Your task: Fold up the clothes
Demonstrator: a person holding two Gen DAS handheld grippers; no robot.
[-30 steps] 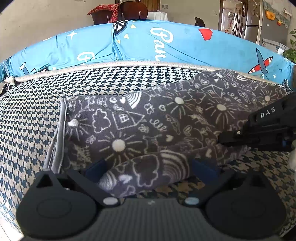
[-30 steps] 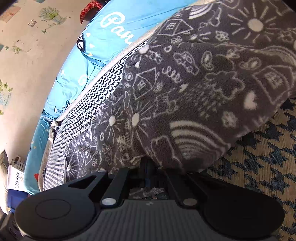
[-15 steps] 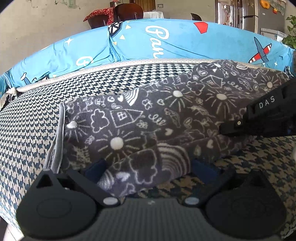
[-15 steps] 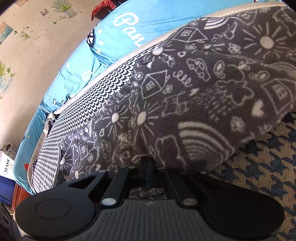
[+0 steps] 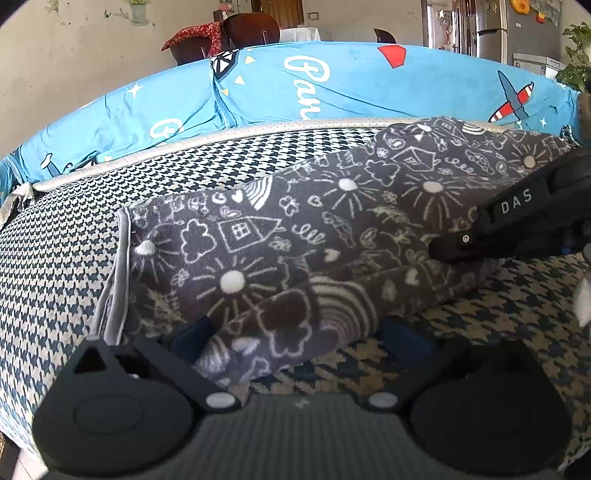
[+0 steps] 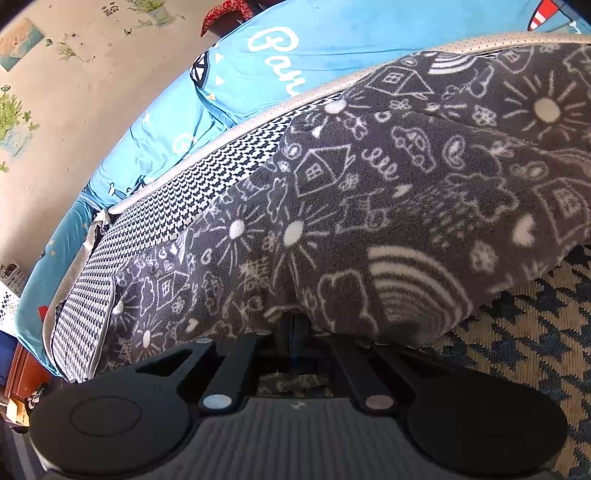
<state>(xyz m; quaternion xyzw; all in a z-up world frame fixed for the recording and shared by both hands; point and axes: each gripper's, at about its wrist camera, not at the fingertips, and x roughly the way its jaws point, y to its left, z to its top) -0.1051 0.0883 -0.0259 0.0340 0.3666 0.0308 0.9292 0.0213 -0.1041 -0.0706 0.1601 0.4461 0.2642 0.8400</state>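
Observation:
A dark grey fleece garment (image 5: 332,221) printed with white suns, houses and clouds lies stretched across a houndstooth sofa seat (image 5: 66,258). Its near edge is folded into a thick roll. My left gripper (image 5: 295,341) is open, its blue pads (image 5: 188,338) wide apart on either side of that roll. In the left wrist view my right gripper (image 5: 439,251) reaches in from the right, black and marked DAS, with its tip on the fleece. In the right wrist view the right gripper (image 6: 295,326) is shut on the fleece garment's (image 6: 406,184) near fold, and the cloth bulges over its fingertips.
A bright blue cover (image 5: 295,85) with white lettering and aeroplanes drapes the sofa back. Behind it stand a chair with a red cloth (image 5: 221,33), a refrigerator (image 5: 517,33) and a plant (image 5: 578,55). A white basket (image 6: 9,295) sits past the sofa's left end.
The right gripper has risen a little with the fleece fold in it. The left wrist view has tilted up slightly. Neither gripper has changed its state.

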